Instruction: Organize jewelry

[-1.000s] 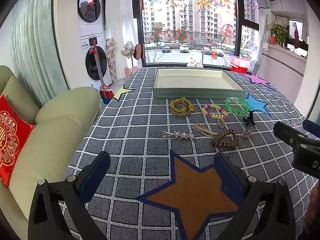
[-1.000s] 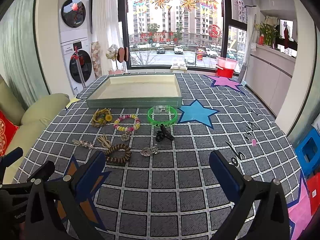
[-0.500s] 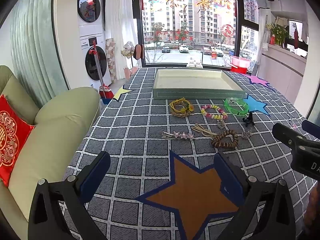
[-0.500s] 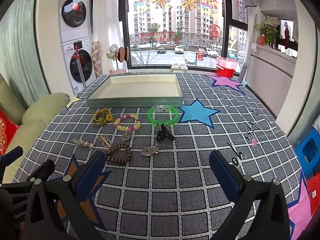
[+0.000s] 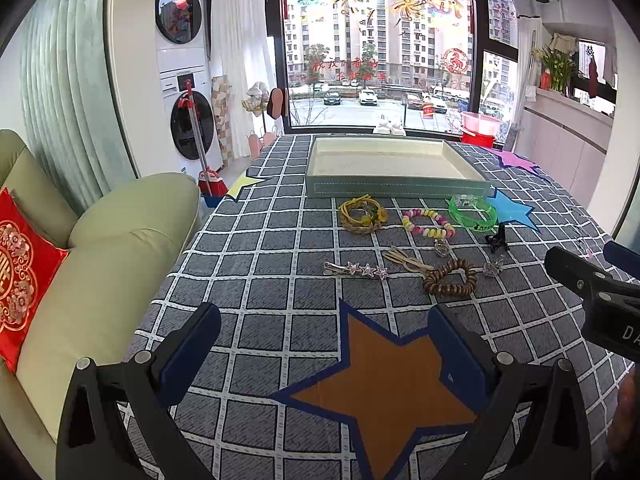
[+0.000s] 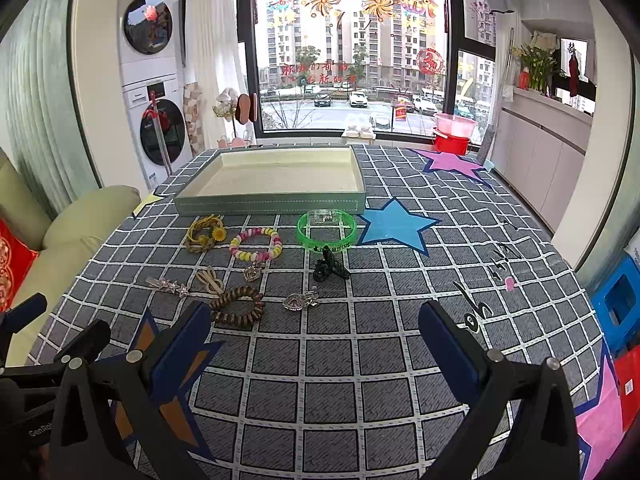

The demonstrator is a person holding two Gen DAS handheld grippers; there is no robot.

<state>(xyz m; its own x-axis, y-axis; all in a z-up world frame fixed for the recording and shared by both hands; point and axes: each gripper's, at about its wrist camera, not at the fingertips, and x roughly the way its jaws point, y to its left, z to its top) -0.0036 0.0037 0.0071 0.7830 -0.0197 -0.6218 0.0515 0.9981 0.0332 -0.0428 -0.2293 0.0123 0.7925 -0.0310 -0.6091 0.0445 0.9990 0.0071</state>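
Observation:
Jewelry lies loose on the checked cloth in front of a shallow grey-green tray (image 5: pixel 396 190) (image 6: pixel 272 204) with a cream floor. I see a yellow braided bracelet (image 5: pixel 362 215) (image 6: pixel 205 233), a pastel bead bracelet (image 5: pixel 428 224) (image 6: pixel 256 243), a green bangle (image 5: pixel 473 212) (image 6: pixel 326 234), a black claw clip (image 6: pixel 329 268), a star hair clip (image 5: pixel 356 269) (image 6: pixel 168 286), a brown bead bracelet (image 5: pixel 450 278) (image 6: pixel 238 305) and a silver heart charm (image 6: pixel 300 301). My left gripper (image 5: pixel 324 350) stands open over an orange star. My right gripper (image 6: pixel 316 346) is open too, empty, nearer than the charm.
A pale green sofa (image 5: pixel 104 248) with a red cushion (image 5: pixel 20 272) flanks the table's left edge. Blue star (image 6: pixel 394 226) and pink star (image 6: pixel 452 162) patches mark the cloth. A blue stool (image 6: pixel 618 304) stands off the right edge. The right gripper's body (image 5: pixel 592 292) shows in the left view.
Both views have crept slightly toward the jewelry; otherwise nothing has moved and both grippers stay open.

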